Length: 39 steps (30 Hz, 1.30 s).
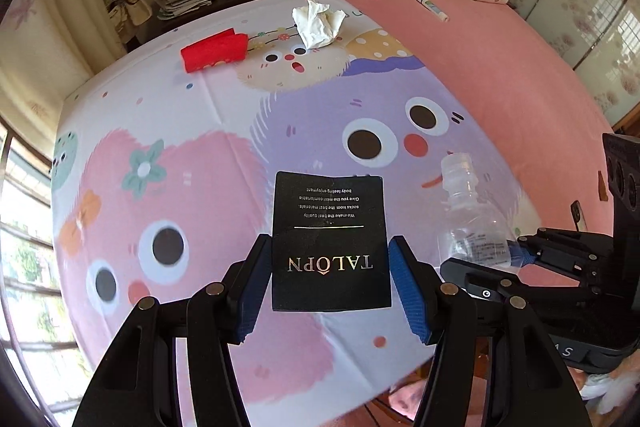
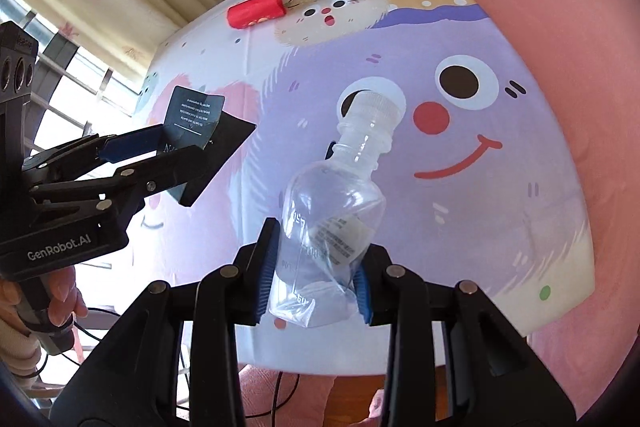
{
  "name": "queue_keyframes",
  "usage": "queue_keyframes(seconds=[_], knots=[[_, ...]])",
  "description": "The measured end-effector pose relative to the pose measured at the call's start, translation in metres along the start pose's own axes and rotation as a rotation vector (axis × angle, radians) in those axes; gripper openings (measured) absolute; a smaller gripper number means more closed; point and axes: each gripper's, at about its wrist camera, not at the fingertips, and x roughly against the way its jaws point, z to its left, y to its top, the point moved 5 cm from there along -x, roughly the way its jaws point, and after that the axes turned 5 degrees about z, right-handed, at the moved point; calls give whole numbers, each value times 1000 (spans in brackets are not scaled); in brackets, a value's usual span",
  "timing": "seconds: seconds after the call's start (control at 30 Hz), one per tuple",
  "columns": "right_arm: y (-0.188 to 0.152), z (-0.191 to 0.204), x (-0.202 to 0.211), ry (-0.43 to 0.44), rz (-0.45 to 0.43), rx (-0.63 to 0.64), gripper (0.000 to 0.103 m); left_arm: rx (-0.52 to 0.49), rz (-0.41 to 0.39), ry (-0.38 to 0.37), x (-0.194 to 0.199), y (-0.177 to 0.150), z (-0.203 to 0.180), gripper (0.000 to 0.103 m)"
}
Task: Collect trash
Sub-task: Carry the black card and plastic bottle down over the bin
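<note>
Both grippers loaded, both lifted off the cartoon-print sheet [image 1: 192,99] spread on the bed. Left gripper [image 1: 330,259] closed on a black sock card [image 1: 330,235], blue pads pressing its two side edges, long axis running straight out along the fingers, printed face toward the camera (lettering upside down from this side). Right gripper [image 2: 314,267] clamped on a clear plastic bottle [image 2: 336,211] low on its body, walls visibly buckled between the pads, capped neck pointing away and slightly right, long axis roughly in line with the fingers. Seen from the right wrist, left gripper [image 2: 192,151] out to the left with the card [image 2: 192,115] sticking out beyond its tips; seen from the left wrist, bottle [image 1: 468,211] just to the right, near but apart from the card. Still lying on the far part of the sheet: a crumpled white tissue [image 1: 318,23] and, left of it and a little nearer, a red wrapper [image 1: 214,50], long axis across the view, the two close but not touching. Both pieces well beyond either set of jaws, so no spare grip for them now. No bin or bag visible in either view. Likely next call: carry card and bottle off to wherever the trash goes, then return; the wrapper lies more on the left gripper's side, the tissue about midway.
</note>
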Motion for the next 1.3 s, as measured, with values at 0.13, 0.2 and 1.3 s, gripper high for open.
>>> queue_keyframes(seconds=[0.13,0.2,1.3], knots=[[-43,-5,21,31,25,101,31,74,-13,8,21,-60,-36,59],[-68,-10,30,39,43,148,31,96,-16,10,25,-89,-54,59],[-327,-149,-267,-14,378,116,32,352,284,-14,-304,-351,-69,60]])
